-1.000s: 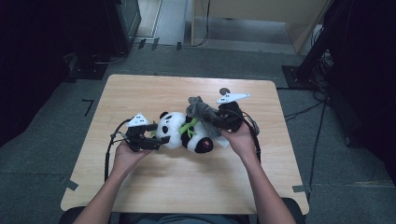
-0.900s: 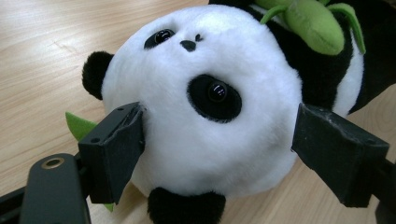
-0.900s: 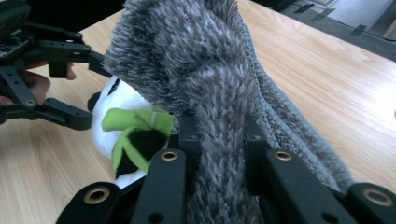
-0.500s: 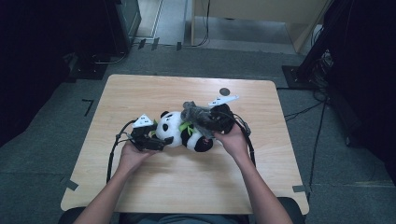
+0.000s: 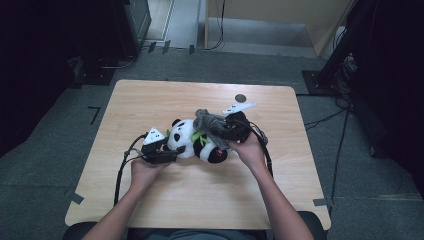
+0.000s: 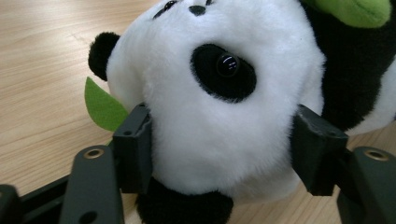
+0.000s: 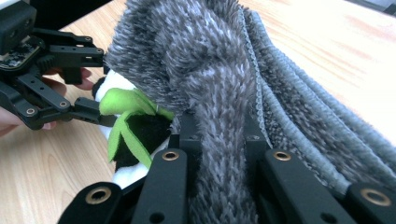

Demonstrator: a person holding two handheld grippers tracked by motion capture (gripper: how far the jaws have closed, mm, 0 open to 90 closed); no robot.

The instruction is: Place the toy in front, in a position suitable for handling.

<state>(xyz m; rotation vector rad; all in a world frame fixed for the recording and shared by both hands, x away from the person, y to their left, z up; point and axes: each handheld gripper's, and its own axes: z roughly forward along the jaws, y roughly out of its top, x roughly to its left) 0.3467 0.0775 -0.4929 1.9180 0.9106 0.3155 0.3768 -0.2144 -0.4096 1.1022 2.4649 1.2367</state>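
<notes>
A black-and-white panda plush [image 5: 196,146] with green felt leaves lies on the wooden table [image 5: 150,100]. My left gripper [image 5: 171,151] comes at it from the left. Its jaws have just been closing, and the pads [image 6: 135,149] now press into both sides of the panda's white head [image 6: 224,93]. My right gripper [image 5: 222,131] is above the panda's body, shut on a fuzzy grey cloth [image 5: 207,120] that drapes over the plush. In the right gripper view the grey cloth [image 7: 210,70] is pinched between the jaws of the right gripper [image 7: 219,135], with a green leaf [image 7: 126,105] and the left gripper [image 7: 70,84] beyond.
A small dark round spot [image 5: 240,98] marks the table's far side. Cables [image 5: 120,172] trail from both grippers across the table toward the person. Tape strips [image 5: 74,197] sit at the near corners. Dark equipment stands on the floor around the table.
The left gripper's jaws have narrowed onto the panda's head. The right hand has shifted slightly left with the grey cloth over the panda.
</notes>
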